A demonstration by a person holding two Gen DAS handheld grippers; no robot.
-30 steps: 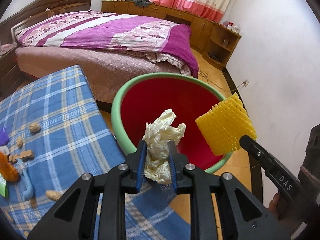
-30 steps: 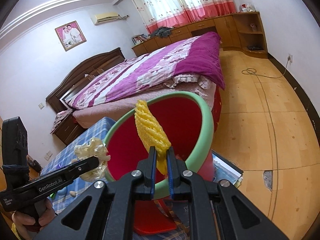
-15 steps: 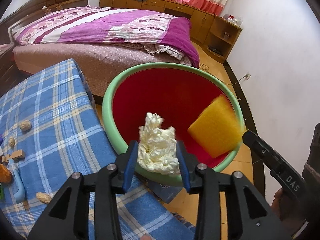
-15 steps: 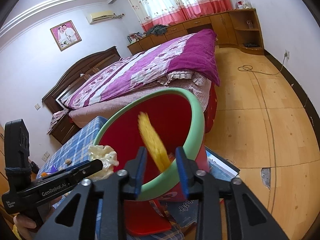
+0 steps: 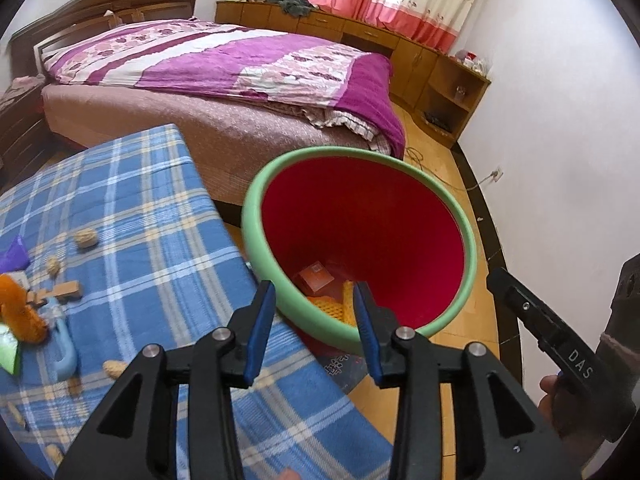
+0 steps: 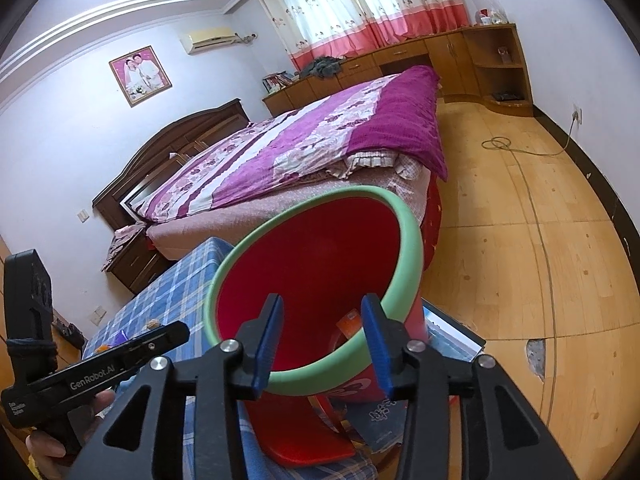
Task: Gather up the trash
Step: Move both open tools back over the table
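Note:
A red bin with a green rim (image 5: pixel 250 216) stands beside the blue plaid table, its mouth towards both cameras. At its bottom lie a yellow foam net (image 5: pixel 328 305) and an orange packet (image 5: pixel 316 277). The crumpled paper is out of sight. My left gripper (image 5: pixel 316 322) hangs over the bin's near rim, open, with nothing between its blue pads. In the right wrist view the bin rim (image 6: pixel 414 248) sits just ahead of my right gripper (image 6: pixel 324 340). Its jaws are opening and hold nothing. The right gripper's black finger (image 5: pixel 532 320) shows at the right of the left wrist view.
The plaid table (image 5: pixel 140 208) carries peanuts (image 5: pixel 86 237), a wooden piece (image 5: pixel 64 290), an orange toy (image 5: pixel 20 312), a purple wrapper (image 5: pixel 14 254) and a blue item (image 5: pixel 64 354). A bed (image 5: pixel 240 72) lies behind. A cable (image 6: pixel 520 148) runs over the wooden floor.
Both grippers have opened. The crumpled paper left the left gripper and the yellow foam net left the right one; the net now lies in the bin. The left gripper shifted slightly.

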